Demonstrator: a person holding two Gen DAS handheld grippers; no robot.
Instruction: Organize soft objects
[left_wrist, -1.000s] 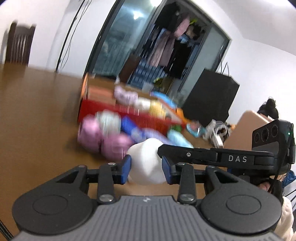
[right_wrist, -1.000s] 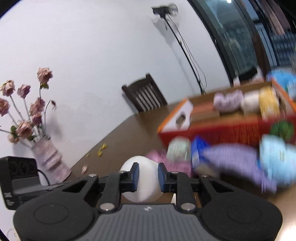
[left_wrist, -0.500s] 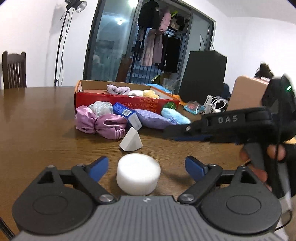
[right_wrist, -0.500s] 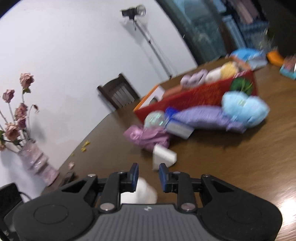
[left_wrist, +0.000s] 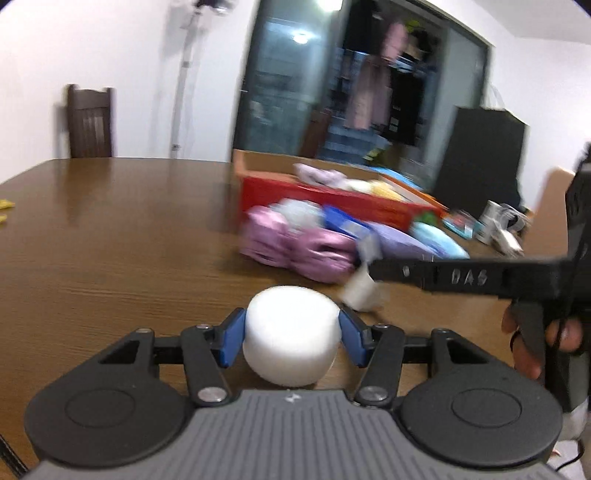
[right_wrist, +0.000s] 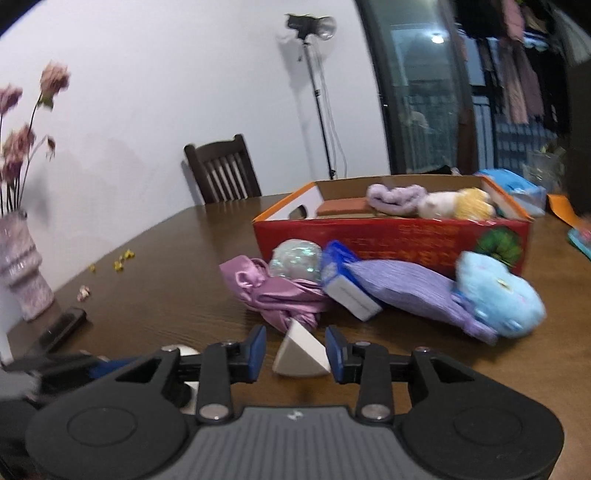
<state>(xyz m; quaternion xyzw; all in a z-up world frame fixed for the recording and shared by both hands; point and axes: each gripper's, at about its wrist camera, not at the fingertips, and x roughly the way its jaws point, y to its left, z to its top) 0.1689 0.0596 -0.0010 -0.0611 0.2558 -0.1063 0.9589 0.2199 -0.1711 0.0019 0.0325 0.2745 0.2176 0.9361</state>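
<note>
A white foam cylinder (left_wrist: 291, 332) stands on the brown table (left_wrist: 129, 251), and my left gripper (left_wrist: 291, 341) is closing on it, both blue pads touching its sides. A small white foam wedge (right_wrist: 301, 352) lies between the fingers of my right gripper (right_wrist: 295, 352). Those jaws are opening, with a gap on either side of the wedge. Behind it lie a pink satin scrunchie (right_wrist: 280, 295), a shiny ball (right_wrist: 295, 258), a blue packet (right_wrist: 343, 280), a lilac pouch (right_wrist: 406, 288) and a light blue plush (right_wrist: 495, 295). The red box (right_wrist: 391, 236) behind them holds more soft items.
A vase of dried roses (right_wrist: 22, 273) and a dark phone (right_wrist: 62, 325) sit at the table's left edge. A wooden chair (right_wrist: 221, 170) and a lamp stand (right_wrist: 317, 92) are by the wall. A hand (left_wrist: 528, 339) holds the right tool beside my left gripper.
Left jaws swung wide around the cylinder resting on the table, then closed in on its sides. The right gripper left the cylinder, moved over to the wedge, and its jaws widened.
</note>
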